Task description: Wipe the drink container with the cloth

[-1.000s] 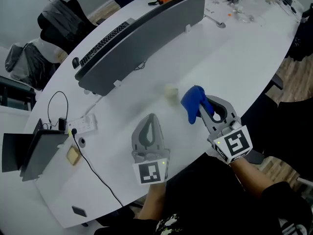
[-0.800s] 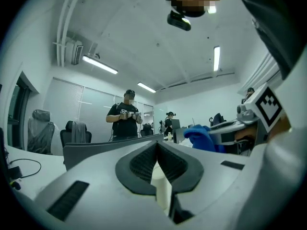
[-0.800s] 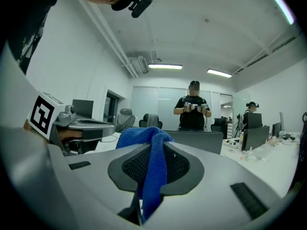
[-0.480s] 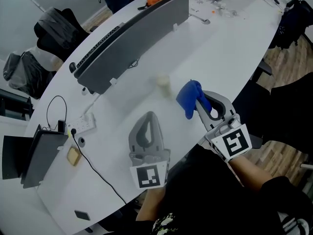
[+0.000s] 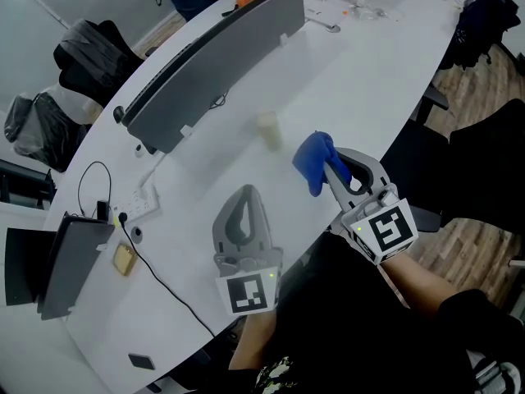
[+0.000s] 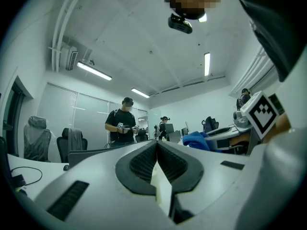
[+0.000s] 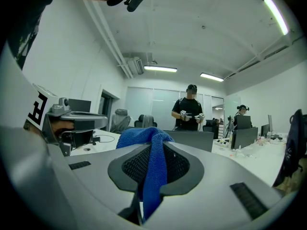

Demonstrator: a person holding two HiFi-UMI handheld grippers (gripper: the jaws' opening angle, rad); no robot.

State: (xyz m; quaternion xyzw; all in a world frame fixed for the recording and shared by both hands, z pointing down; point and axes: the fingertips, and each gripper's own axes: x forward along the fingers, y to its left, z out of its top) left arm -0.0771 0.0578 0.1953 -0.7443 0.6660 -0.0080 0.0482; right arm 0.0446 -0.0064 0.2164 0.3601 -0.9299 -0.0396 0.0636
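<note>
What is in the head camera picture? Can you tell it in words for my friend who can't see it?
Seen from above, the right gripper pinches a blue cloth over a white table, close to a small pale drink container. The left gripper beside it is shut and empty. A long grey panel stands behind.

The left gripper [image 5: 246, 190] points level, its jaws pressed together with nothing held. The right gripper [image 5: 330, 169], level too, has its jaws clamped on a blue cloth [image 5: 312, 159]. Both reach forward from the body, side by side and apart.
</note>
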